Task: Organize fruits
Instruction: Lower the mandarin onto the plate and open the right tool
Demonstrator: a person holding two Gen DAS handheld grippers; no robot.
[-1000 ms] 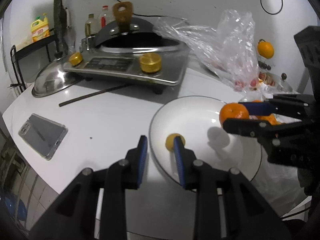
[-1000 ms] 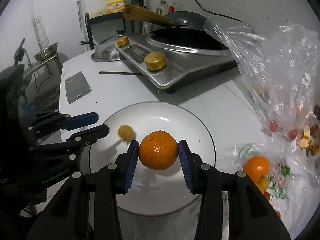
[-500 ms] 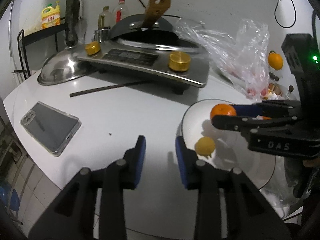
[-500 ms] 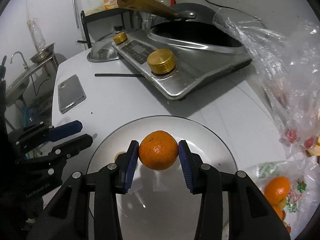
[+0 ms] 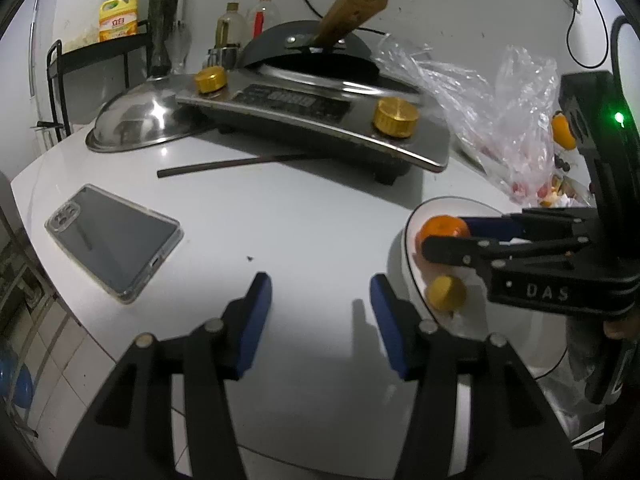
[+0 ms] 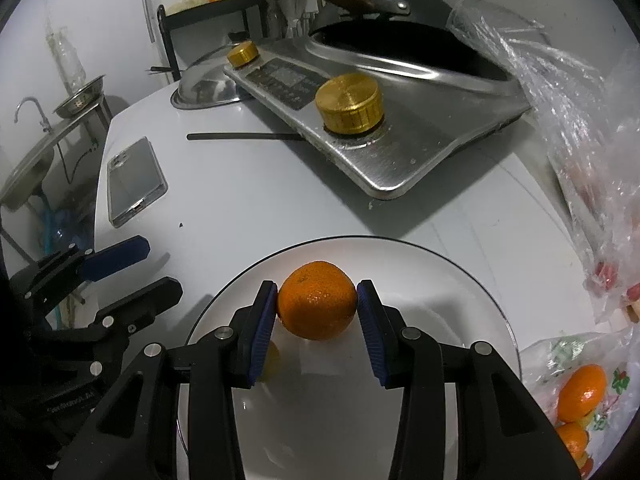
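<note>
My right gripper [image 6: 317, 308] is shut on an orange [image 6: 317, 306] and holds it low over the white plate [image 6: 460, 280]. The orange also shows in the left wrist view [image 5: 442, 228], over the plate's left part [image 5: 408, 236]. A small yellow fruit [image 5: 445, 292] lies on the plate near its left rim; in the right wrist view it is mostly hidden behind my left finger [image 6: 262, 332]. My left gripper [image 5: 320, 300] is open and empty above the white table, left of the plate.
A phone [image 5: 114, 240] lies at the table's left. A steel cooker [image 5: 320, 120] with a wok, a steel lid [image 5: 136, 120] and a dark stick [image 5: 232, 164] stand behind. A clear plastic bag [image 6: 580, 160] and a bag with more oranges [image 6: 582, 388] lie to the right.
My left gripper has drawn back left off the plate and opened wider, leaving the small yellow fruit on the plate. My right gripper has carried the orange toward the plate's left side and lower.
</note>
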